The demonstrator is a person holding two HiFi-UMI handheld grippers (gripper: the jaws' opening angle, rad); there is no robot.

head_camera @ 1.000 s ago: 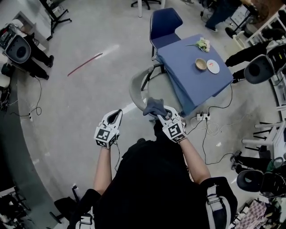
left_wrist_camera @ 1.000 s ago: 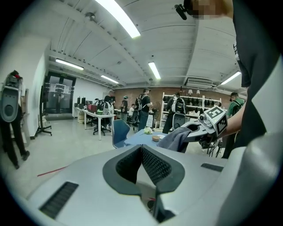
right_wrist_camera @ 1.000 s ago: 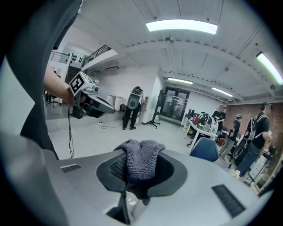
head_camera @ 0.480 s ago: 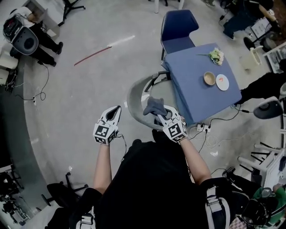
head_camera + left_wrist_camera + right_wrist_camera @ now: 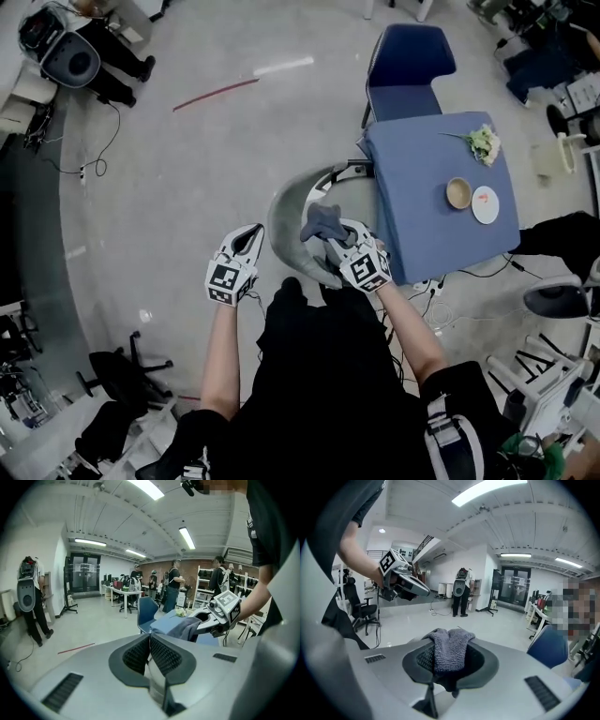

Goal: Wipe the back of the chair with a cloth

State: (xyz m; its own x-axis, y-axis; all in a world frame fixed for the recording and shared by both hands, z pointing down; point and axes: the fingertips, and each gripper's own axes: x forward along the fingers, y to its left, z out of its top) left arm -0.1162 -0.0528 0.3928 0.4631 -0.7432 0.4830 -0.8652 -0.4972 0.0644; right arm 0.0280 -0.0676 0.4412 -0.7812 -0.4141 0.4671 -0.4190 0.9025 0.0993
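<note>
A grey chair (image 5: 286, 211) stands tucked against the blue table, its curved back towards me. My right gripper (image 5: 330, 232) is shut on a grey cloth (image 5: 323, 221) and holds it over the inner side of the chair's back rim. In the right gripper view the grey cloth (image 5: 449, 653) bulges out from between the jaws. My left gripper (image 5: 249, 234) hangs just left of the chair back, apart from it, its jaws shut with nothing between them. The left gripper view shows the right gripper (image 5: 207, 619) and the cloth (image 5: 186, 627) beyond my left gripper (image 5: 149, 654).
A blue-clothed table (image 5: 412, 197) carries a bowl (image 5: 458, 192), a plate (image 5: 486, 204) and flowers (image 5: 483, 142). A dark blue chair (image 5: 410, 64) stands behind it. Cables (image 5: 448, 291) lie on the floor at right. People and equipment stand around the room's edges.
The head camera has shifted, so the chair and table sit further right and lower. Both grippers keep their places by the chair back, the right one still holding the cloth.
</note>
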